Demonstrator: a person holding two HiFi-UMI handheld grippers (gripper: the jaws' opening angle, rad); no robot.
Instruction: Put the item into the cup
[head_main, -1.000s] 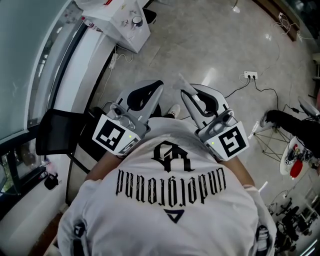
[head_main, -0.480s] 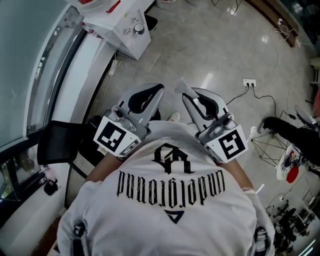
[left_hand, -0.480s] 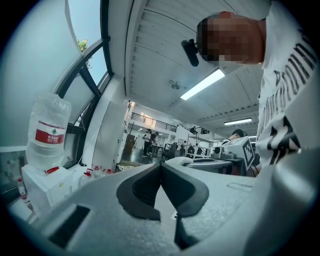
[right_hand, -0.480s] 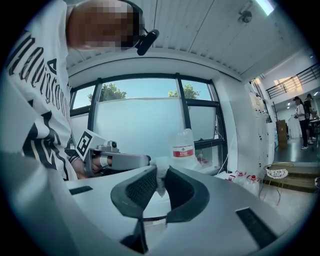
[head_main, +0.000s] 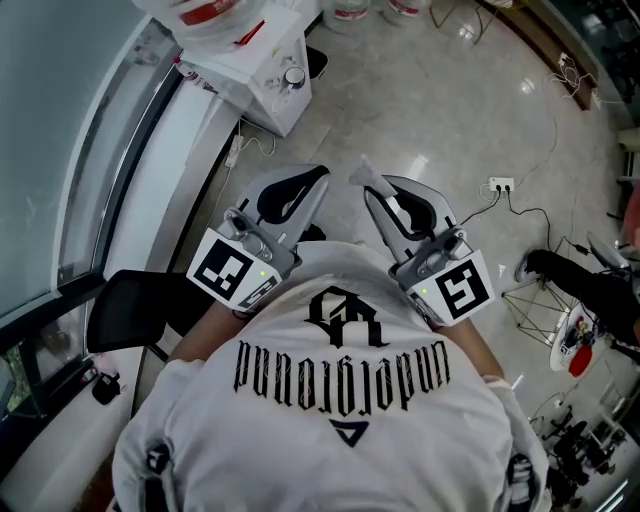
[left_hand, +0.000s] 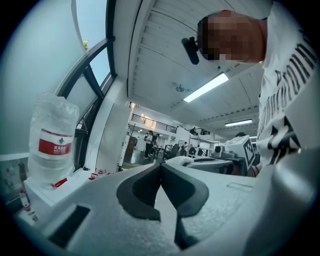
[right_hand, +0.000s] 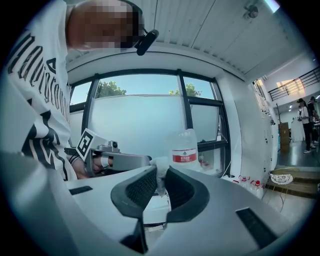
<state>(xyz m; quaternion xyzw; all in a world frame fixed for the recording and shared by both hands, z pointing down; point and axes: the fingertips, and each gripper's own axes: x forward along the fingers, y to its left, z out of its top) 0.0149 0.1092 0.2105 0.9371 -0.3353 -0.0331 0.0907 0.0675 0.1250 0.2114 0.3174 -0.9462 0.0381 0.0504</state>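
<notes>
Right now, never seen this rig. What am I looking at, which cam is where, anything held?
There is no robot here. A person in a white T-shirt holds a two-jaw gripper in each hand.

The head view looks steeply down from the person's head, over both grippers to the tiled floor. No work surface lies under them. Each gripper view comes from a camera riding on that gripper and looking along its jaws.

The left gripper has its jaws together with nothing between them. The right gripper is shut on a small white wad, possibly tissue.

A large water bottle with a red label stands by the window. No cup shows in any view.
</notes>
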